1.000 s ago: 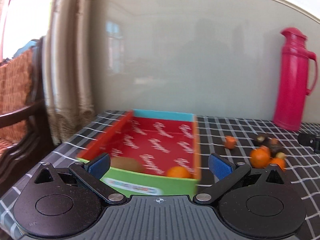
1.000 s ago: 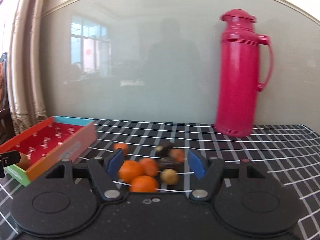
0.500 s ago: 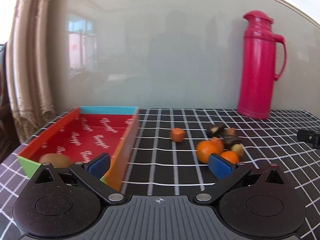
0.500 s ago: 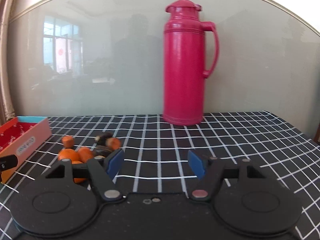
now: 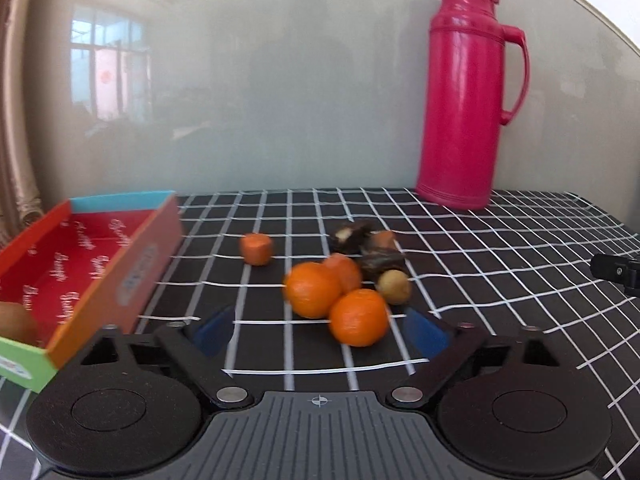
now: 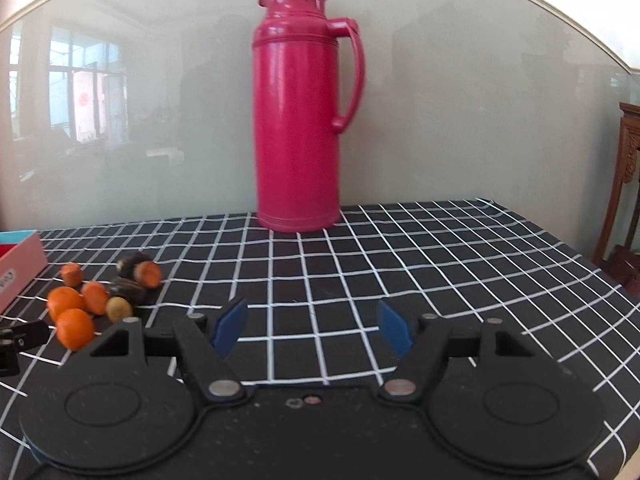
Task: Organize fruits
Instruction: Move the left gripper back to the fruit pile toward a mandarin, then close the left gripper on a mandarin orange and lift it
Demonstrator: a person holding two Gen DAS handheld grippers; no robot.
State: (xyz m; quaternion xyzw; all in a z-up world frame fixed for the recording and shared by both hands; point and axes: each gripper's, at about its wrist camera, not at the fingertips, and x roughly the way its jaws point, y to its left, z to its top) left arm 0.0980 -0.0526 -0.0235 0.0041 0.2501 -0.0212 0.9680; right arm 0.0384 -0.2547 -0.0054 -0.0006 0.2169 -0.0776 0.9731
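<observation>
- I've swung my left tool (image 5: 320, 330) off the red box (image 5: 86, 264); it now faces the fruit pile, nearest tangerine (image 5: 359, 317) at twelve o'clock.
- Its jaws have just been narrowing but stand open and empty; a grab looks next.
- My right tool (image 6: 313, 326) is open and empty too, over bare desk (image 6: 440, 264), with the pile at its ten o'clock.

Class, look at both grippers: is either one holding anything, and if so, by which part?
Nothing is held. The left gripper has just been closing, its jaws apart behind the nearest orange. The right gripper is open over bare cloth.
</observation>
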